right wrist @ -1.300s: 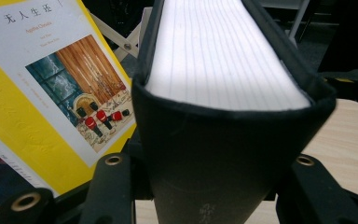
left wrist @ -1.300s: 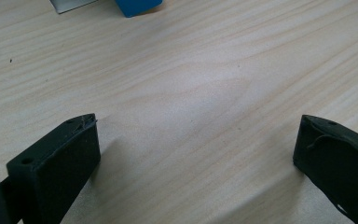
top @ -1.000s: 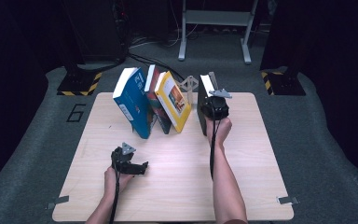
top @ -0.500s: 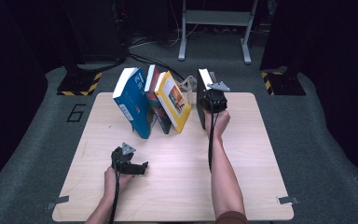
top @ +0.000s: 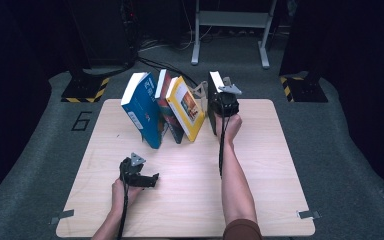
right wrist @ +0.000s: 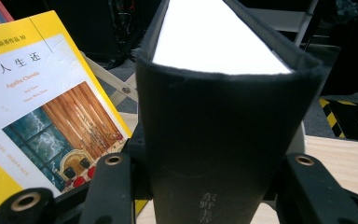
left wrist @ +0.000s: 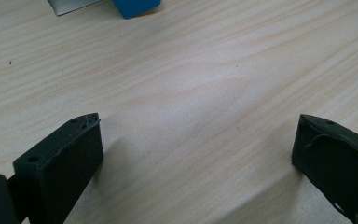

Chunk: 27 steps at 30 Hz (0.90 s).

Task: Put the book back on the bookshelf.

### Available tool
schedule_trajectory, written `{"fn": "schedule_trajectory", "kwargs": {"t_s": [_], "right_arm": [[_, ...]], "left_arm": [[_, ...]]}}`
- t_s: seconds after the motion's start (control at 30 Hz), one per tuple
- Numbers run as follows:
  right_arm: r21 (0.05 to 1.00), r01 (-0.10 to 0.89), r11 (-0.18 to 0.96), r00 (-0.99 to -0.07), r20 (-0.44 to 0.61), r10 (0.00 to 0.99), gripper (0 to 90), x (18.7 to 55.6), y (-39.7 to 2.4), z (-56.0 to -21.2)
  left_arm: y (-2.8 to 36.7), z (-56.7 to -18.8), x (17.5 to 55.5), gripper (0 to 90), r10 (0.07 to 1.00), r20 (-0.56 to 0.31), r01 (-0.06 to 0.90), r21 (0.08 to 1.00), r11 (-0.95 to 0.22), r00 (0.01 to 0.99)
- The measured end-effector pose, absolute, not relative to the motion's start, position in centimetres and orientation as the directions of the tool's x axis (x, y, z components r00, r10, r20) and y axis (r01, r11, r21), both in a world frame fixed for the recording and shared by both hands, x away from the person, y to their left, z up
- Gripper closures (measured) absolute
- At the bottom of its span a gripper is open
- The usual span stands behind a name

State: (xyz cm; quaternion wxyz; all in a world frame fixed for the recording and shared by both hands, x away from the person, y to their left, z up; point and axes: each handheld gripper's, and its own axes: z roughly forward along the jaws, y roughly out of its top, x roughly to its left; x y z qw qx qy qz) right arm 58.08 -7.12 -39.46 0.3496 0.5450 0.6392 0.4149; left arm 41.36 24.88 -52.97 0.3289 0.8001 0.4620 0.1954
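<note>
The right gripper [top: 223, 102] was clamped on the spine of a black book [top: 214, 86], which stood upright at about one o'clock on the counter [top: 260, 165], just to the right of the leaning row: a yellow book [top: 186, 107], a red book [top: 162, 92] and a blue book [top: 142, 110]. The step in hand looked like setting the black book in beside the yellow one. To do it well, the book probably needed to stay vertical and slide in level toward nine o'clock until its cover met the yellow book, the grip let go only once it was supported.

The right gripper view showed both jaws pressed against the black spine [right wrist: 223, 154], its white page block on top, and the yellow cover [right wrist: 42, 116] close at nine o'clock; the high view gave the whole row's lean. The left gripper [top: 141, 176] rested at seven o'clock, and the left gripper view showed its jaws wide apart over bare wood [left wrist: 191, 102].
</note>
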Motion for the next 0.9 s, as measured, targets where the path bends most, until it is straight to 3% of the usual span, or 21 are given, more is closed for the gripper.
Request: {"fn": "schedule_trajectory", "kwargs": {"t_s": [0.3, 0.9], "right_arm": [[0.922, 0.382, 0.058, -0.162, 0.005, 0.987, 53.9, 58.1, -6.7, -40.6], [0.89, 0.445, 0.1, -0.199, -0.01, 0.98, 50.8, 57.6, -7.2, -40.5]], "left_arm": [[24.9, -52.9, 41.4, 2.0, 0.865, 0.021, 0.605, 0.706, -0.368, 0.502], [24.9, -53.0, 41.4, 2.2, 0.866, 0.023, 0.601, 0.711, -0.365, 0.499]]}}
